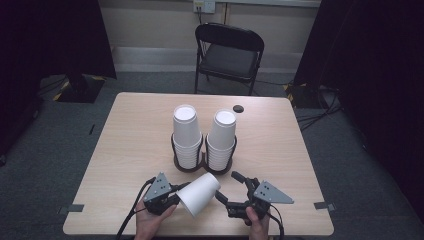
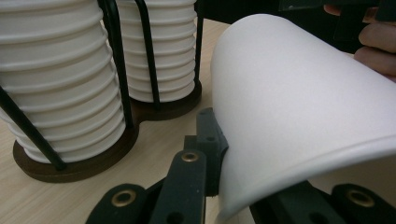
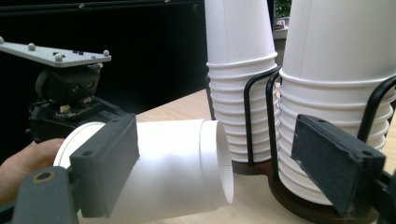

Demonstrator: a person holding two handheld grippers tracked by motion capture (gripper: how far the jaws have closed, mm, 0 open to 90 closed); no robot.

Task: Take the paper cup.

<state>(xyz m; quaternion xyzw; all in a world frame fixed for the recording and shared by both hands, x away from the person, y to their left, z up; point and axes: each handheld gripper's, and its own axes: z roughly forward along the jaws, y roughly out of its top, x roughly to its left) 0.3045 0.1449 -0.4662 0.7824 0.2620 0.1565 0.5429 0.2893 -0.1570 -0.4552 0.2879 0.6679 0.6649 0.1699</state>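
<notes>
Paper cup pinched at the rim by left gripper, lying sideways above table, just in front of cup rack. Right gripper spread wide beside it. Could easily crush that thin rim, or bump the stacked cups.

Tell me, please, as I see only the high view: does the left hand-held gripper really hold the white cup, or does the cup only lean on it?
Observer: It holds it. In the left gripper view the left hand-held gripper is shut on the white cup, with one jaw pressing the outer wall just behind the rim.
Operator: Is the right one gripping the cup too?
Observer: No. In the right gripper view the right hand-held gripper is open, one jaw before the cup, the other before the nearer cup stack.
Operator: Which end of the cup faces the stacks?
Observer: Its recessed bottom, pointing toward the holder.
</notes>
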